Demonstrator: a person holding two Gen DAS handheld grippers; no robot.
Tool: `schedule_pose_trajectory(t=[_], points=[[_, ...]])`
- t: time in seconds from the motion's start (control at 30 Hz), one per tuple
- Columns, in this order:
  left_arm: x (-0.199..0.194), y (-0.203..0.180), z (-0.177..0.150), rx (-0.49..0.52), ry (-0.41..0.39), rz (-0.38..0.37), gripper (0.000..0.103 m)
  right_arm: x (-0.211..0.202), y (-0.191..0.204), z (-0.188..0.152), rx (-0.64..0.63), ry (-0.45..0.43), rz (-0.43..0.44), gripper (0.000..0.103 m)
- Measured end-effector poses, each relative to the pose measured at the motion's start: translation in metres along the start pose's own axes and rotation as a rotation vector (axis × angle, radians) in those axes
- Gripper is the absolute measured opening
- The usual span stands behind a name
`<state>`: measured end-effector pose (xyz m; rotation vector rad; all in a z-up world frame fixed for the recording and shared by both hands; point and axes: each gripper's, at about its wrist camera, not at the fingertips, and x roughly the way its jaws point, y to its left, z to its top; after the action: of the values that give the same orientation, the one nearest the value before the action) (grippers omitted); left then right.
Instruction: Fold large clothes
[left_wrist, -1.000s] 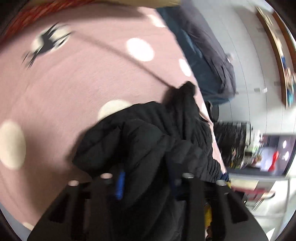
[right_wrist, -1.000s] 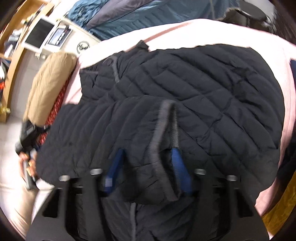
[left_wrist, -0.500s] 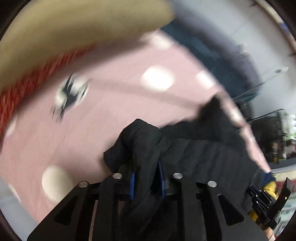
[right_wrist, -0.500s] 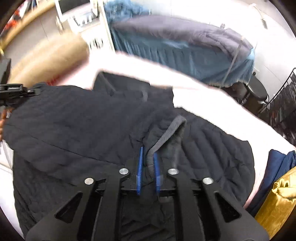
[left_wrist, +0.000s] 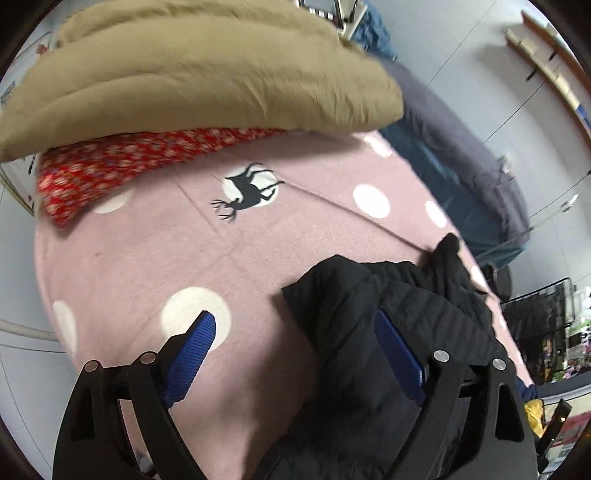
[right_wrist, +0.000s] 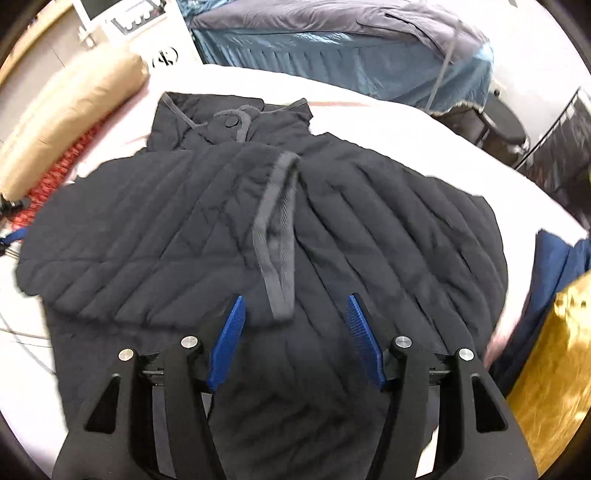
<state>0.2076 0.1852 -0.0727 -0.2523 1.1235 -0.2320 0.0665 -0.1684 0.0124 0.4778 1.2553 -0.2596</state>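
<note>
A black quilted jacket (right_wrist: 207, 218) lies on the pink bed (right_wrist: 369, 114), collar at the far end, one sleeve folded across its front with a grey-lined cuff (right_wrist: 277, 236) in the middle. My right gripper (right_wrist: 295, 314) is open just above the jacket, near that cuff, holding nothing. In the left wrist view the jacket's edge (left_wrist: 388, 295) lies bunched at the right. My left gripper (left_wrist: 295, 332) is open over the bed (left_wrist: 129, 258), its right finger touching the jacket's edge, nothing gripped.
A tan duvet (left_wrist: 184, 66) on a red floral cushion (left_wrist: 110, 162) lies at the bed's head. A blue and grey bed (right_wrist: 351, 44) stands beyond. A navy garment (right_wrist: 554, 266) and a gold one (right_wrist: 554, 369) lie at the right. A chair (right_wrist: 498, 122) stands behind.
Both grippers were shut on the jacket half a second ago and have opened, letting it go. The sleeve now lies flat across the jacket. Both grippers have pulled back slightly.
</note>
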Motion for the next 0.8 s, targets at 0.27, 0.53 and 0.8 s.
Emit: schedule_pose_trajectory(t=[0.27,0.53,0.8], points=[[-0.020,0.012,-0.084,0.149,0.100,0.023,0.084,-0.020,-0.044,-0.073,0.110,0.092,0.024,0.058],[-0.018,0.022,-0.169,0.184,0.242,-0.028,0.083,-0.031,-0.057,-0.149,0.146,0.173,0.032,0.058],[-0.001,0.022,-0.236,0.271,0.413,-0.023,0.083,-0.020,-0.064,-0.206,0.190,0.290,0.109,0.058]])
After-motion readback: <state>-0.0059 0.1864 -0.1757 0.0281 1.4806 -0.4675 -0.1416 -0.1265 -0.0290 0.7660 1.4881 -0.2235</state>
